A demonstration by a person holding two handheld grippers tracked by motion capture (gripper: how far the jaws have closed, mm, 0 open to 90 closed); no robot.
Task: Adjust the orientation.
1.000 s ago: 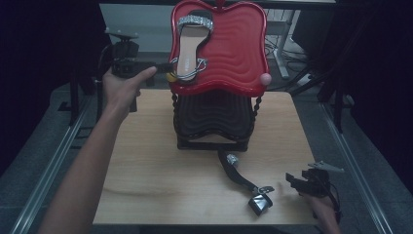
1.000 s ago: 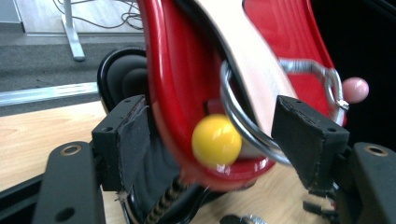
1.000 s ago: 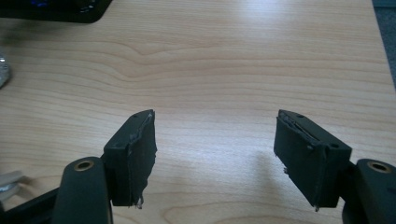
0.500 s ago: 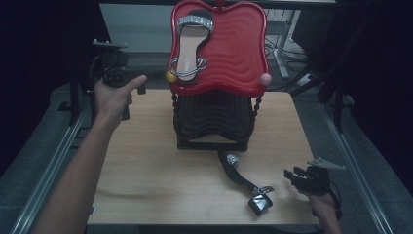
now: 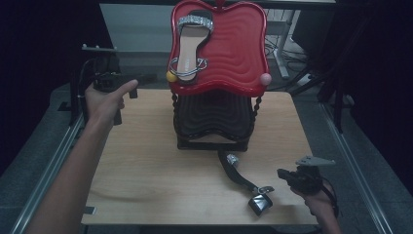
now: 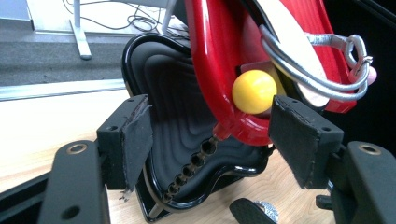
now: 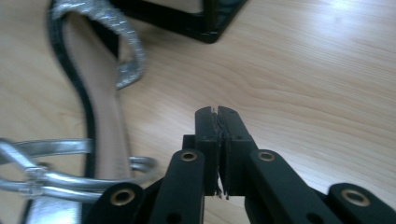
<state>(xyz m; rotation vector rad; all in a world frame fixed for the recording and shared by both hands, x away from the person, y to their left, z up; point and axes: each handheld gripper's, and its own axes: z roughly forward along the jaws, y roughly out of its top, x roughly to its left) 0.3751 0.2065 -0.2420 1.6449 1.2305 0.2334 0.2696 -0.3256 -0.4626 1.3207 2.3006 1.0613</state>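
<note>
Wooden tabletop (image 5: 146, 161): left claw (image 6: 210, 135) held wide beside red rack (image 5: 234, 48); right claw (image 7: 218, 140) closed empty near sandal (image 5: 243, 180).

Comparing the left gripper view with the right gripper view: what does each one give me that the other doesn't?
Left gripper view alone: the open left gripper, the red tray, its yellow ball, the sandal on the tray, and the black tray beneath.
Right gripper view alone: the shut right gripper, empty, beside the sandal on the table.
Both: the wooden table.
</note>
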